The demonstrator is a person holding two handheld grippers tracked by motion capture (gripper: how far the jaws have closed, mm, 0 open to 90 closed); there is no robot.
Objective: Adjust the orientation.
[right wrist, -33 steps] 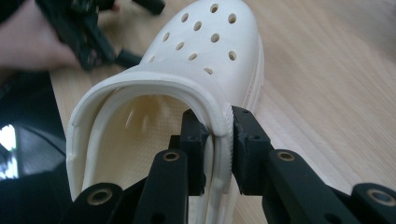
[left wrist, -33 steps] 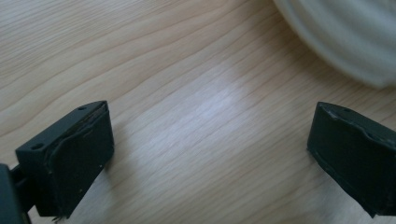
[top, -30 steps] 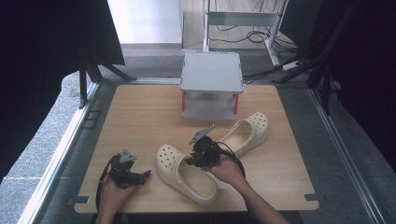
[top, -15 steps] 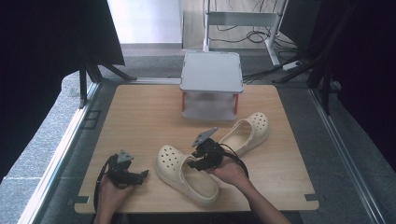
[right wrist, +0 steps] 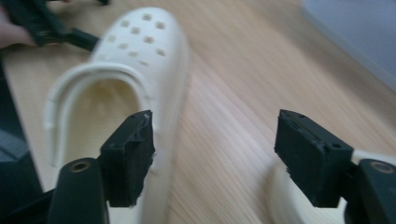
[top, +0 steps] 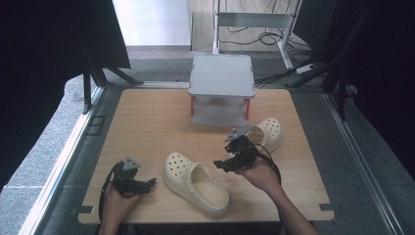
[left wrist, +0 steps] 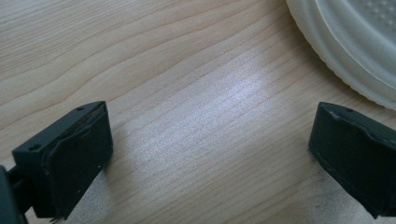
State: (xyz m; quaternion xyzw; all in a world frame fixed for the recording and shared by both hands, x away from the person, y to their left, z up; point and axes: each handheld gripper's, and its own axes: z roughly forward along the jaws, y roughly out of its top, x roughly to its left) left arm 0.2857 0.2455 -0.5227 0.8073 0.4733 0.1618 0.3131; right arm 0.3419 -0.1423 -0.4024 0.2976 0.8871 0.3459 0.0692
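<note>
While the person's forearms enter from the near edge of the pale wooden table (top: 147,122), the left gripper (top: 147,183) rests low at the front left corner, its black jaws spread wide with bare wood grain between them. Just beside it lies the nearer cream-coloured perforated foam clog (top: 195,183), toe pointing toward the far left and heel toward the near edge; in the left gripper view its ribbed rim (left wrist: 355,51) curves past the upper right corner, apart from both jaws. A little farther in, the right gripper (top: 222,164) hovers just to the right of this clog, clear of it. Its jaws have just been opening and now stand apart with nothing between them; the right gripper view looks along them at the clog's open heel and holed toe (right wrist: 140,51). Behind the right hand lies the second cream foam clog (top: 269,132). Farthest back stands a grey-lidded translucent plastic box (top: 221,88).
</note>
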